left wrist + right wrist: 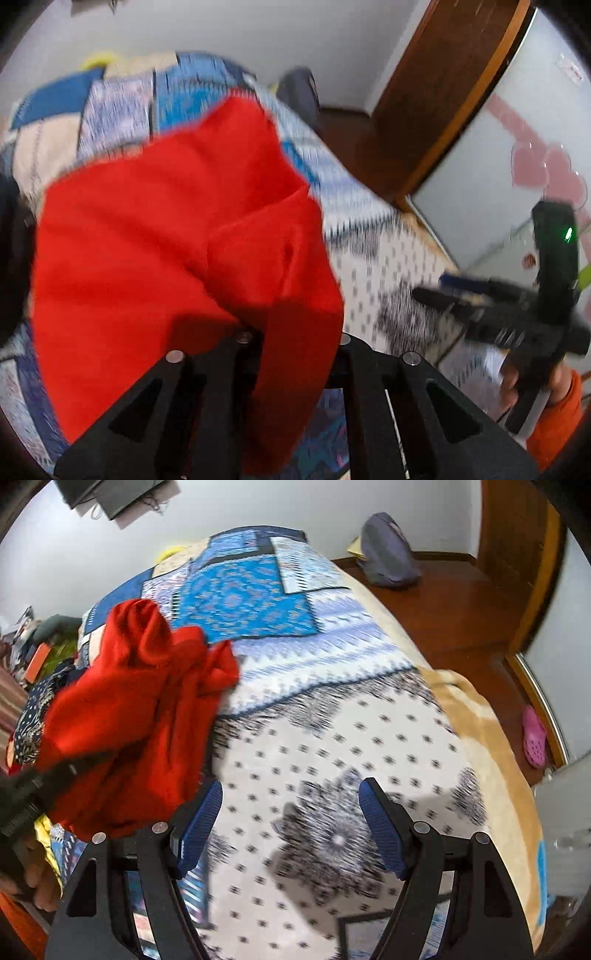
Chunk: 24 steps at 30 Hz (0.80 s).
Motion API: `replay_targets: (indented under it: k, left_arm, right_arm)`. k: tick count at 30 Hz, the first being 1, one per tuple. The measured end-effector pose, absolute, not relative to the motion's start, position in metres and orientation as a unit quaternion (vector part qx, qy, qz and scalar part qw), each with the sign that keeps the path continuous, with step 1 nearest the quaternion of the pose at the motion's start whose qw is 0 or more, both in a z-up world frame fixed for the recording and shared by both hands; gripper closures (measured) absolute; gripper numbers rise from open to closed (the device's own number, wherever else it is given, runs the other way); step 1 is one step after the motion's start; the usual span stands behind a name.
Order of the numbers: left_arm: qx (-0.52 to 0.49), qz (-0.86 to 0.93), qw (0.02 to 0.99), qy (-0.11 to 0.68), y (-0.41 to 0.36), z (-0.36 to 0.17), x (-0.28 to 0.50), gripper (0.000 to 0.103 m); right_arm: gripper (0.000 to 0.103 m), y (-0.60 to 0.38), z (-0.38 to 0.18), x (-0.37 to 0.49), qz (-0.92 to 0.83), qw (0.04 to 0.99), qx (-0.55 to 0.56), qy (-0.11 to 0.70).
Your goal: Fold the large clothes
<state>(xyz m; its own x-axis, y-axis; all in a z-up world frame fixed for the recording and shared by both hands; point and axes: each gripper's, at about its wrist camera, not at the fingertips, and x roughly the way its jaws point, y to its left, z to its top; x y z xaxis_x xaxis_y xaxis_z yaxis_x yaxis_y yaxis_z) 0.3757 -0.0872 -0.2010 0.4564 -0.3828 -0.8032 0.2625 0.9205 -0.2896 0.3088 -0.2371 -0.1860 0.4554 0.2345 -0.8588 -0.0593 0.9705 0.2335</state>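
A large red garment (177, 236) hangs bunched from my left gripper (291, 332), which is shut on a fold of it. The cloth drapes over the fingertips and hides them. In the right wrist view the same red garment (140, 709) dangles over the left side of the bed, with the left gripper (70, 768) dark and blurred in it. My right gripper (291, 812) is open above the patterned bedsheet (332, 738), nothing between its blue pads (201, 827). From the left wrist view the right gripper (443, 291) is a blurred shape at the right, held by a hand with an orange sleeve (557, 413).
A beige blanket (480, 720) edges the bed's right side. On the wooden floor (461, 620) lie a grey bag (388, 554) and a pink clog (533, 738). A pile of clothes and clutter (44, 653) sits left of the bed. A wardrobe door (498, 166) stands at the right.
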Motion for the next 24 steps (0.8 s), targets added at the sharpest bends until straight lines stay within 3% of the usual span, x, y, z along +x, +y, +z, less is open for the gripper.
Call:
replay_targets:
  k: [2, 4, 6, 9, 16, 20, 24]
  left_arm:
    - [-0.049, -0.199, 0.848, 0.488, -0.087, -0.202, 0.364, 0.093]
    - [-0.025, -0.208, 0.849, 0.485, -0.088, -0.195, 0.353, 0.075]
    - [-0.011, -0.216, 0.852, 0.476, -0.086, -0.187, 0.346, 0.064]
    - [0.003, -0.213, 0.870, 0.445, -0.078, -0.167, 0.328, 0.062]
    - [0.024, -0.126, 0.919, 0.372, -0.028, -0.129, 0.323, 0.038]
    - [0.035, -0.058, 0.927, 0.369, -0.002, -0.136, 0.335, 0.033]
    - [0.012, -0.049, 0.902, 0.428, 0.020, -0.176, 0.352, 0.033]
  right_arm:
    - [0.030, -0.243, -0.181, 0.302, 0.089, 0.851, 0.086, 0.511]
    - [0.030, -0.239, -0.173, 0.299, 0.094, 0.855, 0.084, 0.504]
    - [0.030, -0.231, -0.162, 0.298, 0.105, 0.862, 0.075, 0.489]
    - [0.030, -0.217, -0.147, 0.296, 0.127, 0.875, 0.058, 0.464]
    - [0.030, -0.161, -0.106, 0.301, 0.196, 0.894, 0.031, 0.402]
    - [0.030, -0.125, -0.111, 0.315, 0.221, 0.887, 0.018, 0.405]
    - [0.030, -0.092, -0.133, 0.326, 0.247, 0.867, -0.002, 0.433]
